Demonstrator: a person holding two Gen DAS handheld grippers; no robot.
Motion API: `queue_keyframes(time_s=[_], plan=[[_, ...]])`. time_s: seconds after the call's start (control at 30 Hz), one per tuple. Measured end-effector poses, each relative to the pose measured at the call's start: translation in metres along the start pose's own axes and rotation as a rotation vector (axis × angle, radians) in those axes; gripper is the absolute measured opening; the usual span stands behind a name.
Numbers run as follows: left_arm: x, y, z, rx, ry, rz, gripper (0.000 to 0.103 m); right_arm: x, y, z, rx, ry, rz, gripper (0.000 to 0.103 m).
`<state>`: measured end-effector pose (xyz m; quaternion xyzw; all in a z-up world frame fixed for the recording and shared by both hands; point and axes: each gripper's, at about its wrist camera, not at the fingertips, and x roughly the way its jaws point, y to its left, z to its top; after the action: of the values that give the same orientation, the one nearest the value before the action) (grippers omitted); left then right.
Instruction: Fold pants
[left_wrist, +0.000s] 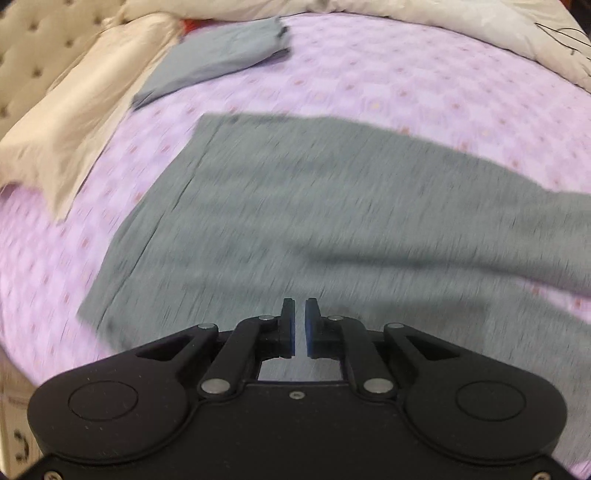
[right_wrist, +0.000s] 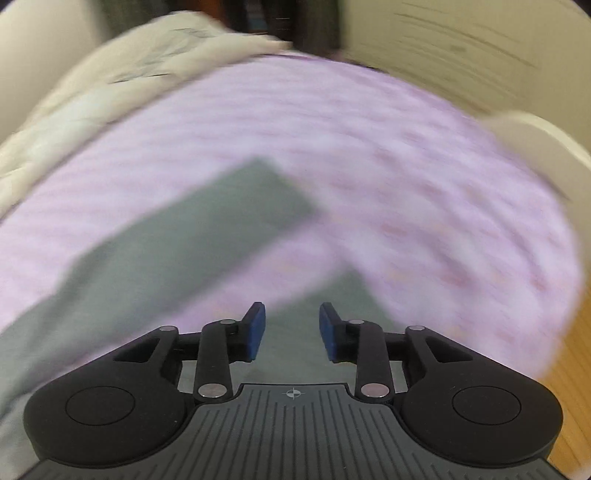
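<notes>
Grey pants (left_wrist: 314, 206) lie spread flat on the lilac patterned bedsheet (left_wrist: 388, 85), waist end to the left in the left wrist view. My left gripper (left_wrist: 299, 328) hovers above their near edge with a narrow gap between its blue pads and nothing in it. In the right wrist view one grey pant leg (right_wrist: 192, 236) stretches away to the upper middle, and a second grey part (right_wrist: 295, 332) lies under my right gripper (right_wrist: 291, 330). That gripper is open, well apart, holding nothing. Both views are motion-blurred.
A folded blue-grey garment (left_wrist: 218, 59) rests at the far left of the bed beside a beige pillow (left_wrist: 74, 122). A cream duvet (left_wrist: 461, 22) is bunched along the far side. The bed's right edge meets a white rounded footboard (right_wrist: 539, 147) and wooden floor (right_wrist: 569, 387).
</notes>
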<state>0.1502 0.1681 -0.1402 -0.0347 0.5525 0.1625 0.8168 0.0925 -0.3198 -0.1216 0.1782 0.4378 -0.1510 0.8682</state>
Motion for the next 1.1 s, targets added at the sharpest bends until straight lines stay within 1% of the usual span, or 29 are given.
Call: queue_keyframes(time_s=[0.07,0.1,0.2,0.3,0.43,0.53,0.67,0.8,0.87,0.9,0.93,0.97,1.0,1.03,1.07,1.1], plan=[[0.011,-0.005,0.024,0.039,0.009,-0.015,0.014,0.014,0.039,0.011,-0.065,0.005,0.102,0.032],[0.018,-0.006,0.031,0.052,0.013,-0.020,0.014,0.021,0.059,0.015,-0.111,0.013,0.149,0.032],[0.032,-0.009,0.058,0.080,0.025,-0.036,0.014,0.046,0.129,0.021,-0.292,0.034,0.275,0.032],[0.044,-0.008,0.077,0.096,0.046,-0.048,0.014,0.073,0.202,0.017,-0.482,0.067,0.379,0.032],[0.060,-0.003,0.096,0.083,0.102,-0.089,0.014,0.108,0.283,0.000,-0.704,0.120,0.412,0.031],[0.069,0.002,0.102,0.078,0.126,-0.109,0.014,0.129,0.327,-0.015,-0.824,0.141,0.437,0.031],[0.077,0.005,0.112,0.083,0.141,-0.126,0.014,0.149,0.363,-0.027,-0.990,0.174,0.456,0.032],[0.081,0.004,0.122,0.093,0.146,-0.148,0.014,0.156,0.377,-0.035,-1.136,0.215,0.445,0.032],[0.082,0.000,0.127,0.104,0.150,-0.167,0.014,0.164,0.380,-0.040,-1.161,0.255,0.442,0.033],[0.082,-0.001,0.129,0.106,0.152,-0.175,0.014,0.165,0.380,-0.039,-1.145,0.269,0.449,0.034],[0.082,-0.003,0.131,0.105,0.153,-0.185,0.014,0.163,0.379,-0.038,-1.124,0.277,0.449,0.030],[0.083,-0.005,0.133,0.100,0.153,-0.199,0.014,0.160,0.378,-0.036,-1.105,0.287,0.449,0.012],[0.083,-0.007,0.135,0.094,0.155,-0.215,0.014,0.155,0.378,-0.034,-1.095,0.291,0.453,0.003],[0.082,-0.009,0.138,0.085,0.158,-0.234,0.014,0.148,0.378,-0.033,-1.086,0.285,0.458,0.003],[0.082,-0.011,0.140,0.074,0.161,-0.258,0.016,0.137,0.375,-0.035,-1.093,0.260,0.465,0.003],[0.082,-0.014,0.142,0.064,0.164,-0.273,0.021,0.124,0.371,-0.037,-1.109,0.229,0.472,0.003]])
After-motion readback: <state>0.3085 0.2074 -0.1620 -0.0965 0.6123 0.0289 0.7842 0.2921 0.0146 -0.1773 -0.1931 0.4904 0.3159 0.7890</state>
